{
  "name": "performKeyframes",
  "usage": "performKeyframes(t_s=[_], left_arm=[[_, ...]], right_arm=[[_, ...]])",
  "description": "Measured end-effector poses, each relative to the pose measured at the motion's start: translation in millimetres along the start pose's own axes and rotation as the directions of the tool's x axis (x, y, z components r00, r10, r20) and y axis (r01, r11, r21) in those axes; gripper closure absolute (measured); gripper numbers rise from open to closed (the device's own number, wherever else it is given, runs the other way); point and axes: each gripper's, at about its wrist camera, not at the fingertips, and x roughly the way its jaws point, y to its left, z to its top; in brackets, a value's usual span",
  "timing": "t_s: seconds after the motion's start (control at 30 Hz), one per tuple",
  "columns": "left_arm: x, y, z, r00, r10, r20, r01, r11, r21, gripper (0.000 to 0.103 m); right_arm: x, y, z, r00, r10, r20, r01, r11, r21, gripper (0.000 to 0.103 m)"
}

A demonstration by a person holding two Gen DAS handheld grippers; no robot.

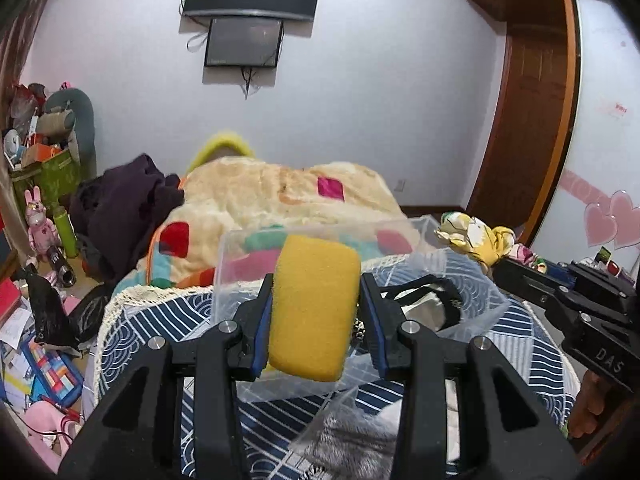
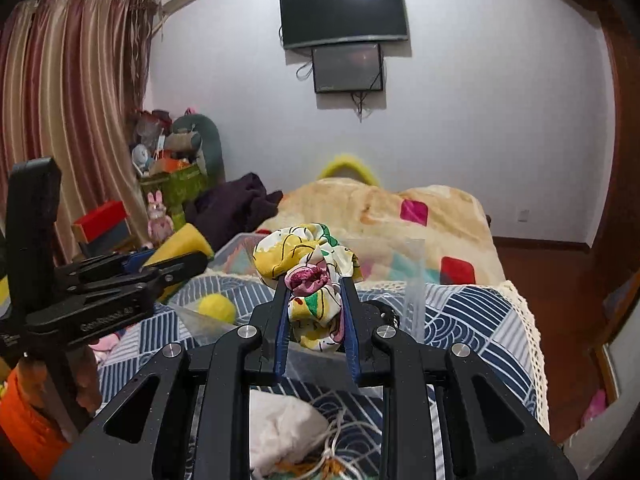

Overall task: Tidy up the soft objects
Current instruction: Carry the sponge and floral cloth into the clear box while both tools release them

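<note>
A: What does each hand-held gripper carry?

B: The left hand-held gripper [image 1: 314, 312] is clenched on a yellow rectangular foam sponge [image 1: 314, 308], raised above a clear plastic storage bin [image 1: 236, 248]. The right hand-held gripper [image 2: 314, 312] is clenched on a crumpled yellow-and-white printed cloth bundle [image 2: 308, 276], also held over the bin.

A: Where does the bin stand?

B: On a bed with a blue-and-white wave-patterned cover [image 1: 528, 344], in front of a cream fleece blanket with coloured squares [image 1: 280, 192].

A: What lies around or obstructs?

B: A yellow fuzzy ball [image 2: 218, 308] sits in the bin's left corner. A dark black-and-white item [image 1: 432, 300] shows through the bin wall. A white cloth lump [image 2: 280, 428] lies on the bed below the right gripper. A dark purple garment [image 1: 128, 208] is heaped to the left; two wall-mounted black screens [image 2: 344, 12] hang beyond.
</note>
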Motion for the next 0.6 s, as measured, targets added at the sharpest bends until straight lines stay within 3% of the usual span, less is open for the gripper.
performKeyframes(t_s=[0.37,0.6], left_arm=[[56,-10,-6,0.99,0.033,-0.133,-0.028,0.999,0.041,0.063],[72,-15,-10,0.981,0.048,-0.19,-0.035,0.997,0.074,0.063]], right_arm=[[58,-2,-2,0.983,0.012,-0.181,-0.011,1.0,0.01,0.082],[75,-2,-9,0.965,0.019,-0.261,-0.018,1.0,0.007,0.081]])
